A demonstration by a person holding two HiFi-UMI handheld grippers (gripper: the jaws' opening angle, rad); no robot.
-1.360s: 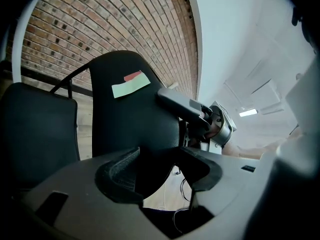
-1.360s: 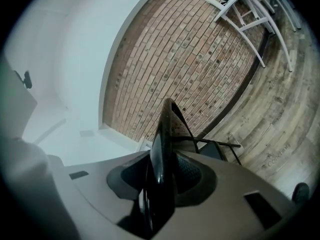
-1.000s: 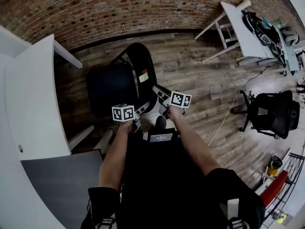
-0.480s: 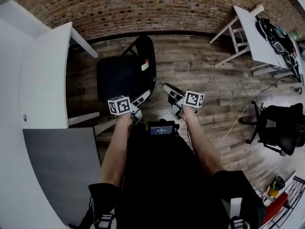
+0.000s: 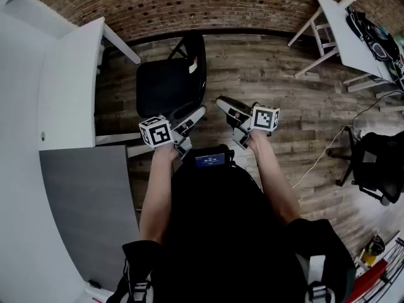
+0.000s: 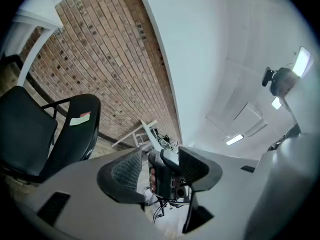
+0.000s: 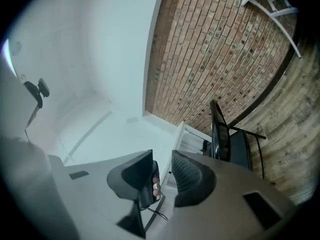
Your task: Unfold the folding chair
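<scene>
Far to the left of both tongs stands a white desk [image 5: 63, 93], with a brick wall [image 5: 189, 8] running across the room beyond it. Just ahead of the left tongs [image 5: 194, 116], and near that desk's edge, the black folding chair [image 5: 169, 87] stands on the wooden floor [image 5: 265, 68]. Its seat lies flat and its backrest rises at the side away from the tongs, with a small label on it. The left tongs are held apart and grip nothing; they sit near the chair's front edge but do not appear to touch it. Just to their right, the right tongs [image 5: 226, 103] are also apart and empty, angled toward the left pair and clear of the chair. Well off to the right of the right tongs are a second white desk [image 5: 344, 40] with gear piled on it, and nearer the person a black office chair [image 5: 379, 160]. Judging by how it stands, the chair looks fully opened and is left to itself, so the task appears done, with at most a check that it sits steady left.
</scene>
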